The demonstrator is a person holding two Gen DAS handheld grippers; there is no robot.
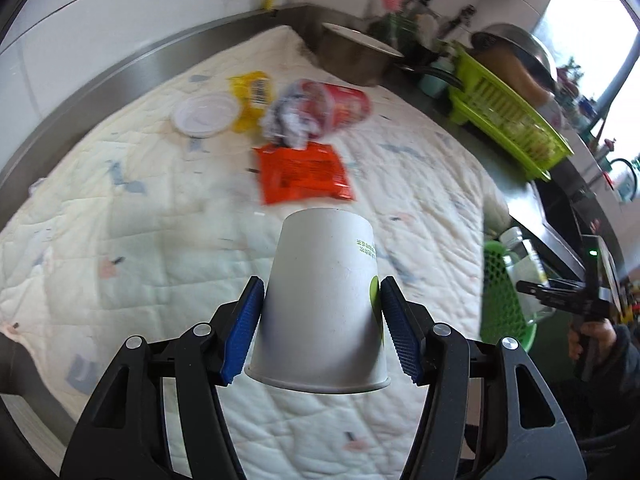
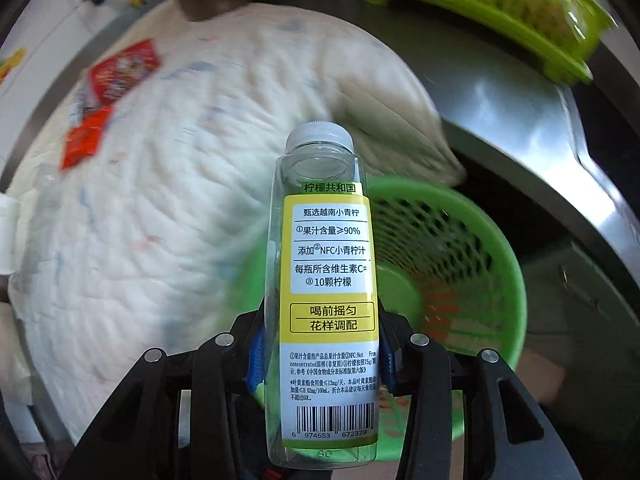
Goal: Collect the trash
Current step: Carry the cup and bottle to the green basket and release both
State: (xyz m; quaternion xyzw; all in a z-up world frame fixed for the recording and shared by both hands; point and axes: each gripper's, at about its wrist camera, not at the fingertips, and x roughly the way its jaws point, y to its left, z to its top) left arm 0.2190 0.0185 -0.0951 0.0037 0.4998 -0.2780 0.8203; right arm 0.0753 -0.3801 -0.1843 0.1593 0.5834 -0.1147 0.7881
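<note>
My left gripper (image 1: pixel 320 320) is shut on a white paper cup (image 1: pixel 320 300), held upside down above the quilted cloth (image 1: pixel 120 220). My right gripper (image 2: pixel 322 356) is shut on a clear plastic bottle (image 2: pixel 328 280) with a yellow label and grey cap, held over the edge of a green mesh basket (image 2: pixel 472 264). The basket and the bottle also show in the left wrist view (image 1: pixel 500 292), at the right. On the cloth lie an orange wrapper (image 1: pixel 304 172), a red cup with crumpled paper (image 1: pixel 320 108), a yellow wrapper (image 1: pixel 252 96) and a white lid (image 1: pixel 206 114).
A lime dish rack (image 1: pixel 508 120) and a metal pot (image 1: pixel 352 52) stand on the steel counter (image 2: pixel 500 100) at the back right. The counter's rim (image 1: pixel 100 80) borders the cloth at the back. In the right wrist view, red wrappers (image 2: pixel 120 68) lie at the far left.
</note>
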